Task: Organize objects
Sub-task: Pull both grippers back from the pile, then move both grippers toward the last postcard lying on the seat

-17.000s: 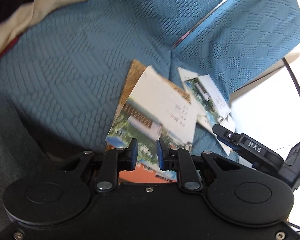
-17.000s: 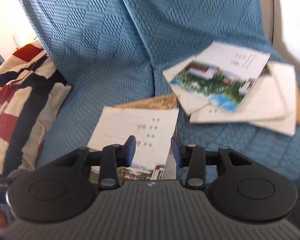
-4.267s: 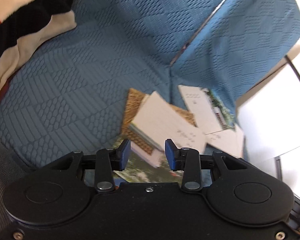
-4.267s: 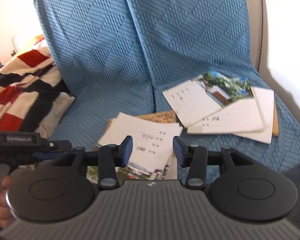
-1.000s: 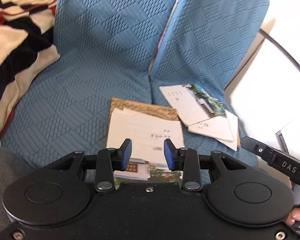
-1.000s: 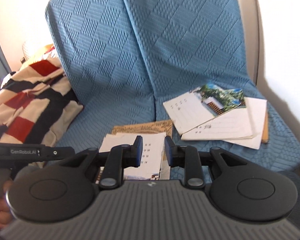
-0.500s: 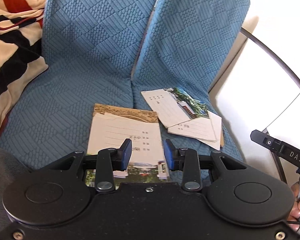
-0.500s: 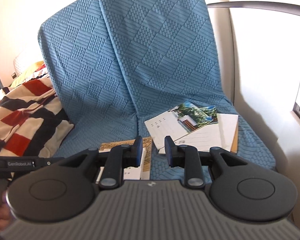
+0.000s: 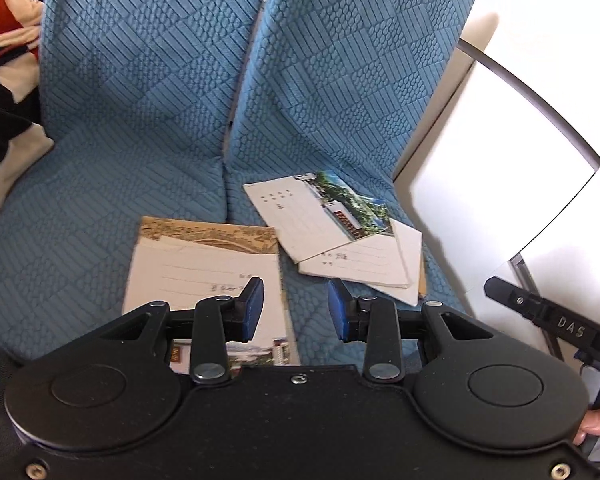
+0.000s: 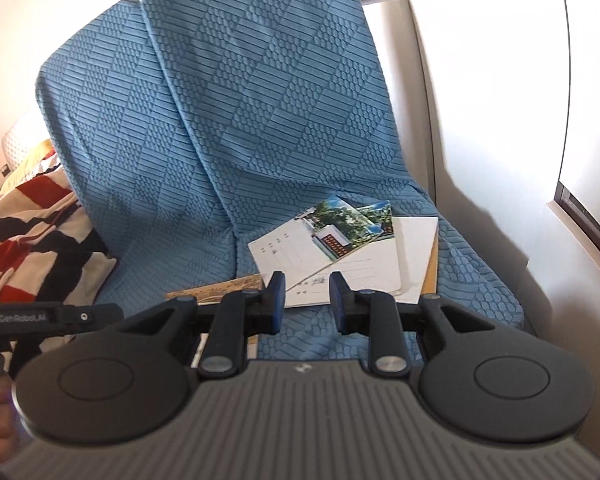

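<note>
Sofa [image 9: 148,92] in blue quilted cover fills the space ahead of both tongs, its two back cushions rising above and beyond them and its seat spreading just below their tips. A striped blanket [image 10: 32,236] in red, black and cream lies bunched on the seat, well off to the left of both tongs.

Two heaps of cards rest on the seat. The nearer stack [image 9: 204,268], squared up on a brown patterned sheet, lies directly under and ahead of the left tongs [image 9: 295,309], partly hidden by their left finger; in the right wrist view only its far edge [image 10: 220,286] shows, behind the left finger of the right tongs [image 10: 307,303]. The looser fan of cards [image 9: 332,232], with a green garden photo on top, lies ahead and to the right of the left tongs, and straight ahead of the right tongs [image 10: 340,248], just past their tips.

The left tongs stand partly apart with nothing between the blue pads, only seat fabric showing in the gap. The right tongs stand narrower, also gripping nothing. A hand [image 9: 598,426] grips the right tool's handle at the lower right of the left wrist view.
</note>
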Demonstrator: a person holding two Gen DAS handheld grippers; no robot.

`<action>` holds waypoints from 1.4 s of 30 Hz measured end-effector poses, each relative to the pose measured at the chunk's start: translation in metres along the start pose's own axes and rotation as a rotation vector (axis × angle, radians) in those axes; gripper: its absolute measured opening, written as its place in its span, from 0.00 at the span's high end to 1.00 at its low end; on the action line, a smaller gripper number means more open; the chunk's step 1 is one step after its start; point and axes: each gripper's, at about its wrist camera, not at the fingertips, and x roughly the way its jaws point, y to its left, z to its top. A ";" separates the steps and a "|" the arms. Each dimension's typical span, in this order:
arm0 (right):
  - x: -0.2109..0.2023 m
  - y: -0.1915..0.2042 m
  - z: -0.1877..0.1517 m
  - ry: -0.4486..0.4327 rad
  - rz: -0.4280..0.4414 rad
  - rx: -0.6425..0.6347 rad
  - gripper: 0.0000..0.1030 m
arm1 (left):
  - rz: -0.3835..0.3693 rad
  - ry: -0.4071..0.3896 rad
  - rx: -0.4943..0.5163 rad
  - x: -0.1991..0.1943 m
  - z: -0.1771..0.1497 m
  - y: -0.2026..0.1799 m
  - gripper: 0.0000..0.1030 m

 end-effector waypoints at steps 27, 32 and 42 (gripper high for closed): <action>0.180 -0.064 0.068 0.124 0.024 -0.026 0.58 | -0.073 0.192 -0.060 0.202 0.084 0.012 0.52; 0.231 -0.081 0.087 0.167 0.067 -0.035 0.58 | -0.074 0.219 -0.075 0.237 0.091 0.021 0.52; 0.314 -0.094 0.107 0.259 0.110 -0.139 0.58 | -0.098 0.317 -0.072 0.283 0.095 0.024 0.54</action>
